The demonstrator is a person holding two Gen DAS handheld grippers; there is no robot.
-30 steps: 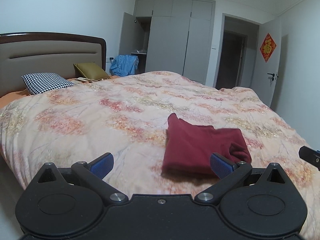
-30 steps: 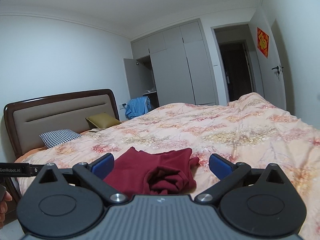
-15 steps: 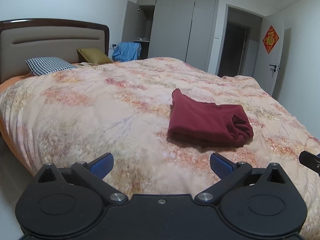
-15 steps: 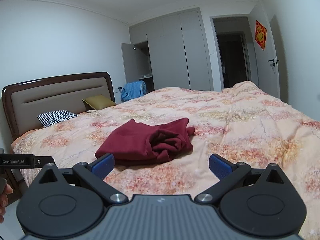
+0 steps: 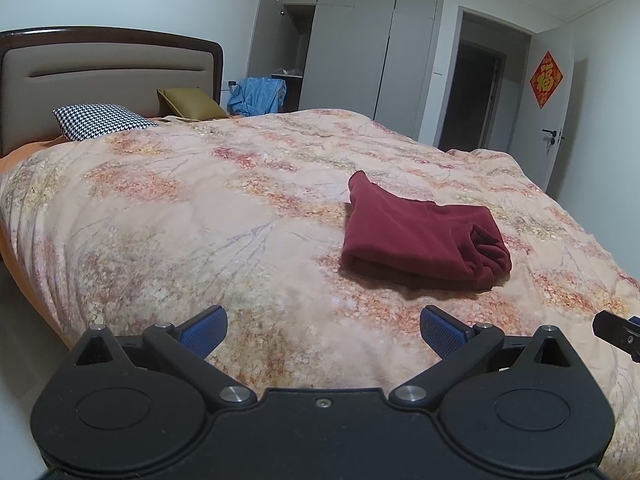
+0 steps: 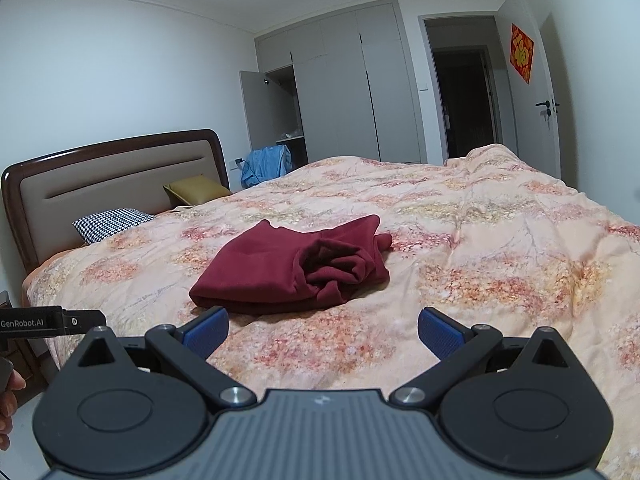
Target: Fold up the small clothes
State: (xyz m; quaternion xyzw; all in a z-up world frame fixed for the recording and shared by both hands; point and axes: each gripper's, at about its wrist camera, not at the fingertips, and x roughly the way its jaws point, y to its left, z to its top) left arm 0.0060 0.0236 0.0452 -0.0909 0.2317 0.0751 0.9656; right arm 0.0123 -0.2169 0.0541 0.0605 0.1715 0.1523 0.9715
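A dark red garment [image 5: 420,236] lies folded in a thick bundle on the floral bedspread [image 5: 208,208], with its loose layers bunched at the right end. It also shows in the right wrist view [image 6: 296,266]. My left gripper [image 5: 323,330] is open and empty, held back from the garment near the bed's front edge. My right gripper [image 6: 322,330] is open and empty, just in front of the garment and apart from it.
A houndstooth pillow [image 5: 100,120] and an olive pillow [image 5: 192,102] lie by the headboard [image 5: 100,68]. A blue garment [image 5: 258,94] hangs beside the grey wardrobe [image 5: 360,40]. A dark doorway [image 5: 476,92] is at the back right.
Both grippers have drawn back from the red garment, which now lies farther ahead of the fingers. The garment itself has not moved.
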